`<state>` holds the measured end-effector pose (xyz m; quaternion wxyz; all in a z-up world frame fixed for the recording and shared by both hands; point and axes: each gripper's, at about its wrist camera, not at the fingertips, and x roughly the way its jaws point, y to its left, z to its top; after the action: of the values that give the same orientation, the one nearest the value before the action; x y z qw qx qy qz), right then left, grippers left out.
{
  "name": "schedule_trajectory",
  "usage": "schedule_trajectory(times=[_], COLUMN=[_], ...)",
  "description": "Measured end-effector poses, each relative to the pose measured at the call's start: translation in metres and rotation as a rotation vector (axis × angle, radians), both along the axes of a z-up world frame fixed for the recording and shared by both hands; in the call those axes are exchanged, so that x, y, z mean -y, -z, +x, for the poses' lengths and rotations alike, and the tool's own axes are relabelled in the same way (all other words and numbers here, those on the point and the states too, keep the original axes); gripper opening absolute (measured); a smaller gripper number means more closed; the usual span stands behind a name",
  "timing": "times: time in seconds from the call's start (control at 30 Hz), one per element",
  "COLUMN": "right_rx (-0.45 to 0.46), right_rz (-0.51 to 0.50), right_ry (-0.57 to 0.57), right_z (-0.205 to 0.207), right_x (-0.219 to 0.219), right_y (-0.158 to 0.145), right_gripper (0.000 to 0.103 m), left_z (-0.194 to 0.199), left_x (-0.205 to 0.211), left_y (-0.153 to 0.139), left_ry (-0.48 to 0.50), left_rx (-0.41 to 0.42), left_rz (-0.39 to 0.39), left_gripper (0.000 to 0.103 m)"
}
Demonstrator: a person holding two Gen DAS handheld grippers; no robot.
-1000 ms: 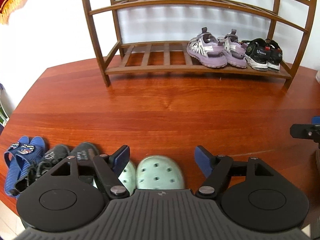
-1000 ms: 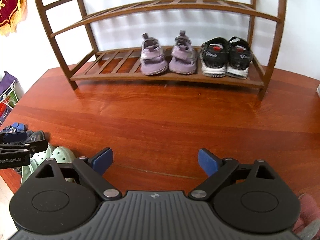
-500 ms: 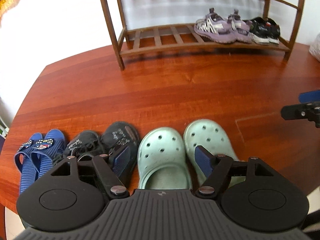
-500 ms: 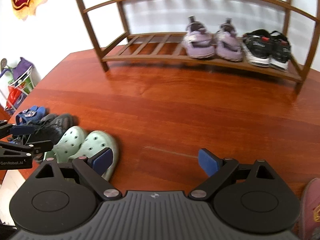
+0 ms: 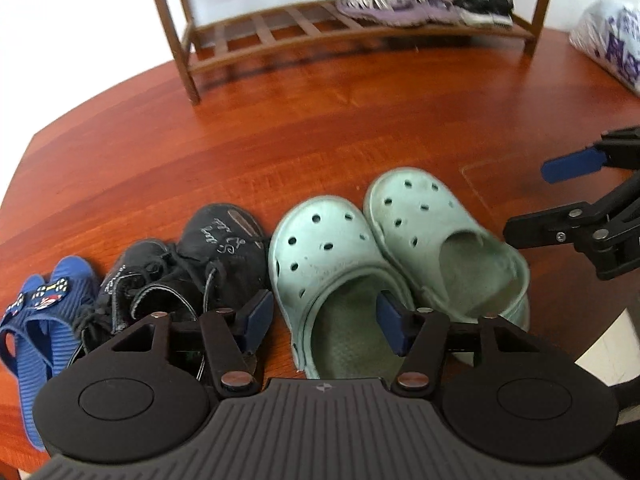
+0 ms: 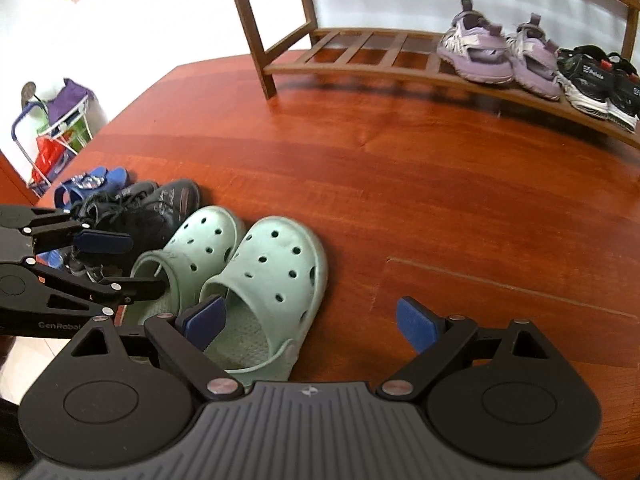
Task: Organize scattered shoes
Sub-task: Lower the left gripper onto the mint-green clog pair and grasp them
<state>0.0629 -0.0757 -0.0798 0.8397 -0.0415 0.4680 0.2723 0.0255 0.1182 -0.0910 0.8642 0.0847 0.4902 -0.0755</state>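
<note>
The left tongs are closing around the left clog, its wall between the pads but not yet pinched. The right tongs stand spread, one pad over the right clog, likely so the pair travels together to the rack across the table.

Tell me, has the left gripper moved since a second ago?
Yes. The left gripper came down toward the near table edge, away from the shoe rack, over a green clog, jaws closing.
</note>
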Motion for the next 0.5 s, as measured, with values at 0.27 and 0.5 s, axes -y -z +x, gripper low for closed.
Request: schedule_trajectory(times=[0.27, 0.5], right_rx=[-0.043, -0.061], right_rz=[-0.07, -0.088], right_ry=[0.008, 0.025], right_z=[0.0, -0.001], right_x=[-0.022, -0.032], right_y=[0.026, 0.038], right_gripper=[0.077, 0.058], left_z=[0.0, -0.003], left_x=[0.007, 0.017], left_y=[0.016, 0.019], left_ry=[0.087, 0.161], left_rx=[0.022, 0.071], left_rz=[0.104, 0.16], left_gripper=[0.05, 0.044])
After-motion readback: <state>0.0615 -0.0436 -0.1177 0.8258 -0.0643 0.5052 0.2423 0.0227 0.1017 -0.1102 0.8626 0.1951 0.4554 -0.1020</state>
